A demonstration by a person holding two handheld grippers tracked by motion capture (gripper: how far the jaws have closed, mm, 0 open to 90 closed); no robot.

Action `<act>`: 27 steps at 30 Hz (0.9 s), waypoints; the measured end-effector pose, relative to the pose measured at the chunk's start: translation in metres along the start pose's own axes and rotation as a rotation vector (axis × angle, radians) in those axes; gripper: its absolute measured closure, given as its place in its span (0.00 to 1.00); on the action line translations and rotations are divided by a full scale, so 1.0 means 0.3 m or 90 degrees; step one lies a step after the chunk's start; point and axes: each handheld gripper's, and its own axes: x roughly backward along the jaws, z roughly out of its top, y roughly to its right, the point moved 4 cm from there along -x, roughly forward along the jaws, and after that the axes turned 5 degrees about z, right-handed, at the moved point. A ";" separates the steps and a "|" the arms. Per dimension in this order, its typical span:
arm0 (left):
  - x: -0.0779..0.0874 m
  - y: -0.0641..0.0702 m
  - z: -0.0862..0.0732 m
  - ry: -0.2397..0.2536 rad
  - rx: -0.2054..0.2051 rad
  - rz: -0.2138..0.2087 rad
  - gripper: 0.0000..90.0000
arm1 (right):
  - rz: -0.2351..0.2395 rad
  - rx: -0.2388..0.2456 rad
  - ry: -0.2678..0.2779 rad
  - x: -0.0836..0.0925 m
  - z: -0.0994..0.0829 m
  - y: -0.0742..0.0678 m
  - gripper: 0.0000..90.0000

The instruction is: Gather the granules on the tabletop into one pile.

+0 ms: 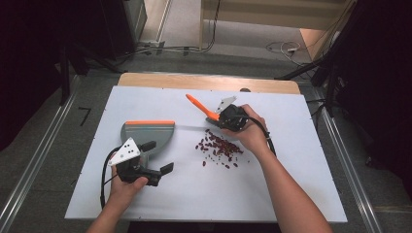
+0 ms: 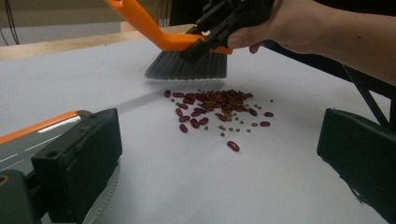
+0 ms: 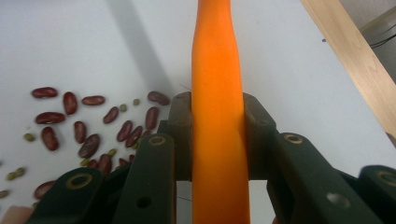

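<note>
1. On the table point(image 1: 291, 184), left of centre: grey dustpan point(image 1: 148, 132) w/ orange edge, lying flat.
2. Hand brush point(image 2: 187, 65): orange handle clamped tight in right gripper point(image 3: 218, 140), bristles just behind bean pile.
3. Left gripper point(image 1: 158, 158): jaws wide apart, holding nothing, next to dustpan.
4. Red kidney beans point(image 1: 219, 148) + small green ones, loose pile mid-table.

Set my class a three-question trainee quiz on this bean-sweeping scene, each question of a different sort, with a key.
1. True or false: the right gripper is shut on the brush by its orange handle.
2. Where does the dustpan lie relative to the beans in the high view? A left, B right, C on top of them.
3. Fill in: the left gripper has its jaws ____.

Key: 1 true; 2 A; 3 open.
</note>
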 end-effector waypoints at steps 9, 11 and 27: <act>0.004 -0.004 -0.002 0.002 0.003 -0.001 0.00 | 0.029 0.032 -0.017 -0.031 0.006 -0.064 0.77; 0.003 -0.001 -0.001 0.003 0.002 -0.002 0.00 | 0.038 0.036 -0.016 -0.024 0.002 -0.078 0.77; 0.002 0.008 -0.002 0.005 -0.002 -0.009 0.00 | 0.088 0.085 -0.005 0.034 -0.038 -0.188 0.77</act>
